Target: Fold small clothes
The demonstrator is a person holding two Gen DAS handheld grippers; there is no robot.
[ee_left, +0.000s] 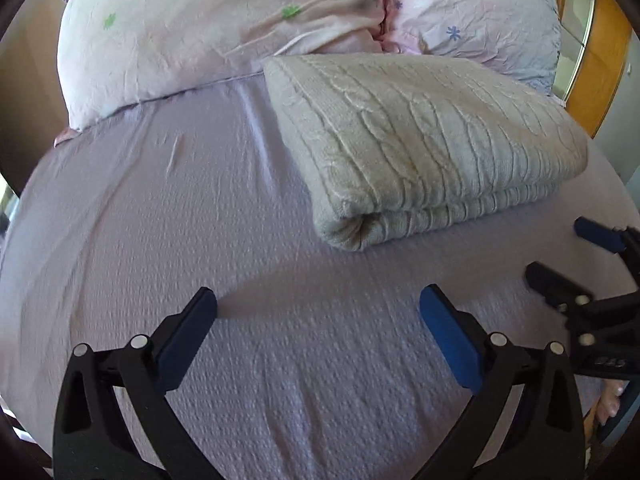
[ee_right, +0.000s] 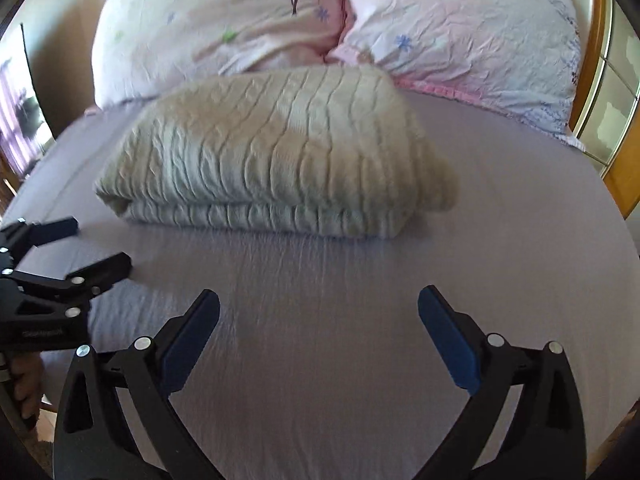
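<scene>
While both tools are hanging over the bare stretch of the sheet [ee_left: 168,208], I am judging the fold as looking finished, or close to it. I am seeing the knitted garment [ee_left: 420,136] lying as a thick, squared bundle, with layers stacked along its near edge and one rolled corner facing me. I am taking it for the task's thing, though it is bulky for a small piece and I cannot tell what kind of garment it is.

I am using that bundle as my landmark. Just behind it the two pillows [ee_left: 208,28] are leaning, and the bundle is reaching up to their lower edge. In front of it the left gripper [ee_left: 318,308] is hovering with its jaws spread wide and nothing between them. To the right of that, also on the near side of the bundle, the right gripper [ee_right: 319,306] is showing the same wide spread and the same empty gap. Neither one is touching the bundle.

I am finding no loose sleeve or hem trailing out from what faces me; the far side is hidden. No other unfolded piece is showing anywhere around the bundle, so what is left, by my reading, is at most a tidy press or fetching another item from out of view.
</scene>
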